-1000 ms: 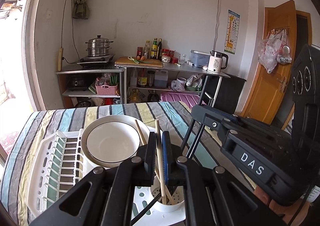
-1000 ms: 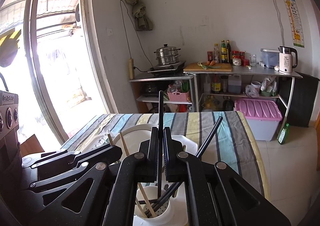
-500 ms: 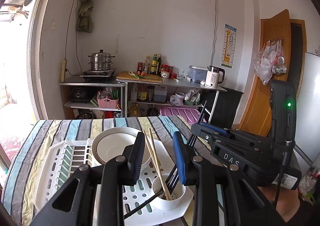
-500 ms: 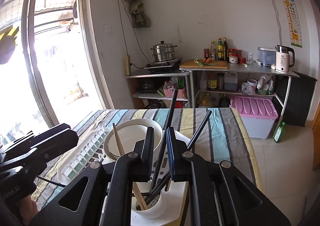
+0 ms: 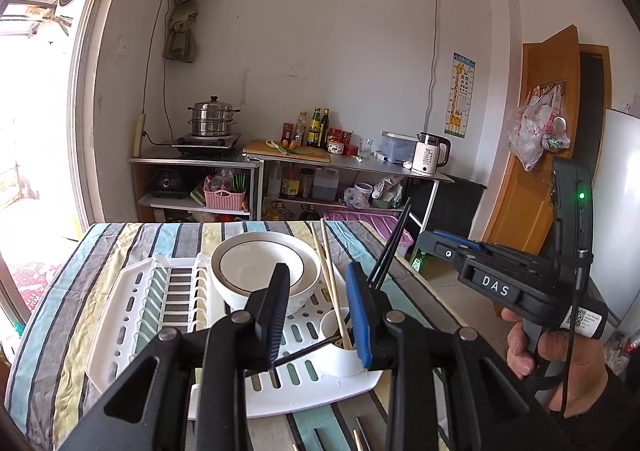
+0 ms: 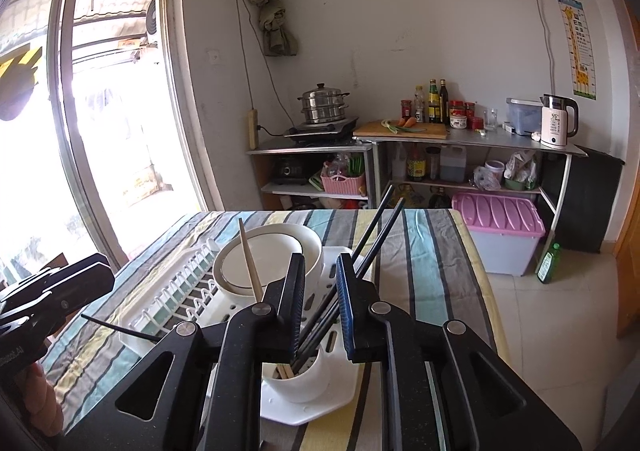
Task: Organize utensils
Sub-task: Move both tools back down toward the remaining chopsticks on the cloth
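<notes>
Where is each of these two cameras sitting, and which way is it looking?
Left wrist: on the left gripper, facing the dish rack; its open fingers and the right hand show.
Right wrist: on the right gripper, whose fingers are opening, over the cup.
Both show the bowl and chopsticks.

The left tongs (image 5: 318,307) point forward and a little downward, their two fingers (image 5: 276,301) standing apart with a clear gap and pressing on nothing. The right tongs (image 6: 320,301) tilt down in much the same way; their jaws are opening, and the pads appear to touch nothing, though the gap is narrow and crowded. In the left wrist view the right tongs' body lies to the right, gripped from below by the person's right hand (image 5: 560,363) in a dark sleeve. Part of the left hand (image 6: 36,403) shows at the near left edge.
</notes>
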A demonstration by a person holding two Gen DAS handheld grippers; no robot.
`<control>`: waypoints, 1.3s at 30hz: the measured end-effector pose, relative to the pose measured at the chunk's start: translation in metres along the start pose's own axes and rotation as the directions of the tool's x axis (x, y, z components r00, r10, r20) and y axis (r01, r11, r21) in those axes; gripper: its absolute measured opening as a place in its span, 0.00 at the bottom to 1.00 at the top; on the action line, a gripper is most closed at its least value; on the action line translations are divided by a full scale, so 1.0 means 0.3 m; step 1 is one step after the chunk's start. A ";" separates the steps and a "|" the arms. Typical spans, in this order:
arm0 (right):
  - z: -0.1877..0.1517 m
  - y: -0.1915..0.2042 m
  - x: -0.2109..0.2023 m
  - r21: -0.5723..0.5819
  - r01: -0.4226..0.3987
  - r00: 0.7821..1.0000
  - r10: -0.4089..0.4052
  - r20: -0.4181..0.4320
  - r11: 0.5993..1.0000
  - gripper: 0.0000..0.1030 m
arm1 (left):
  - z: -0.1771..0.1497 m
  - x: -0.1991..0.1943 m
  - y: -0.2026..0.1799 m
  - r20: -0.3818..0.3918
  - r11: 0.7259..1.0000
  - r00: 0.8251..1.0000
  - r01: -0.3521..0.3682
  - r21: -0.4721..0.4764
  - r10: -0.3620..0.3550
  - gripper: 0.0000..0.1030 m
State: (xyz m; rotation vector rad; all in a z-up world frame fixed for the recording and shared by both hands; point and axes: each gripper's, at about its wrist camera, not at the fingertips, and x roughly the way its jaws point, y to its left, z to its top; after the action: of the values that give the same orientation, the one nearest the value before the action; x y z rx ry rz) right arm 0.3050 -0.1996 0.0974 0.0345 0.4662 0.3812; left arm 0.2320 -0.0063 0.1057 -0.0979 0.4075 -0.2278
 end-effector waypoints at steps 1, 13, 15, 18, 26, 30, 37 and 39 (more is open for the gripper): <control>-0.009 0.004 -0.013 -0.003 0.000 1.000 0.000 0.000 1.000 0.16 | -0.011 -0.005 0.005 -0.005 1.000 1.000 -0.004 0.001 0.004 0.30; -0.162 0.083 -0.194 -0.046 -0.003 1.000 0.003 -0.009 0.999 0.16 | -0.183 -0.079 0.077 -0.089 0.997 0.995 -0.055 -0.045 0.050 0.30; -0.196 0.097 -0.220 -0.052 -0.006 1.000 0.005 -0.015 0.999 0.16 | -0.213 -0.100 0.084 -0.102 0.997 0.993 -0.060 -0.052 0.054 0.29; -0.257 0.107 -0.256 -0.042 -0.012 0.999 0.010 -0.037 0.999 0.16 | -0.254 -0.133 0.086 -0.115 0.996 0.992 -0.063 -0.061 0.056 0.29; -0.407 0.100 -0.334 0.029 -0.021 0.995 0.023 -0.099 0.999 0.16 | -0.365 -0.221 0.086 -0.153 0.995 0.987 -0.067 -0.077 0.054 0.29; -0.453 0.109 -0.365 0.044 -0.021 0.993 0.026 -0.119 0.999 0.16 | -0.409 -0.252 0.084 -0.169 0.994 0.984 -0.074 -0.082 0.059 0.29; -0.504 0.136 -0.416 0.057 -0.031 0.991 0.038 -0.128 0.998 0.16 | -0.472 -0.304 0.062 -0.188 0.994 0.980 -0.074 -0.079 0.058 0.29; -0.511 0.143 -0.421 0.057 -0.033 0.990 0.040 -0.133 0.998 0.16 | -0.482 -0.316 0.057 -0.189 0.994 0.980 -0.074 -0.076 0.058 0.29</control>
State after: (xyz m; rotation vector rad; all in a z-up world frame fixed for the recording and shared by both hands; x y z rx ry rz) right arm 0.1177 -0.2143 0.0201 0.0710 0.6091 0.4084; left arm 0.0925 0.0259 0.0074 -0.1445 0.6061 -0.1550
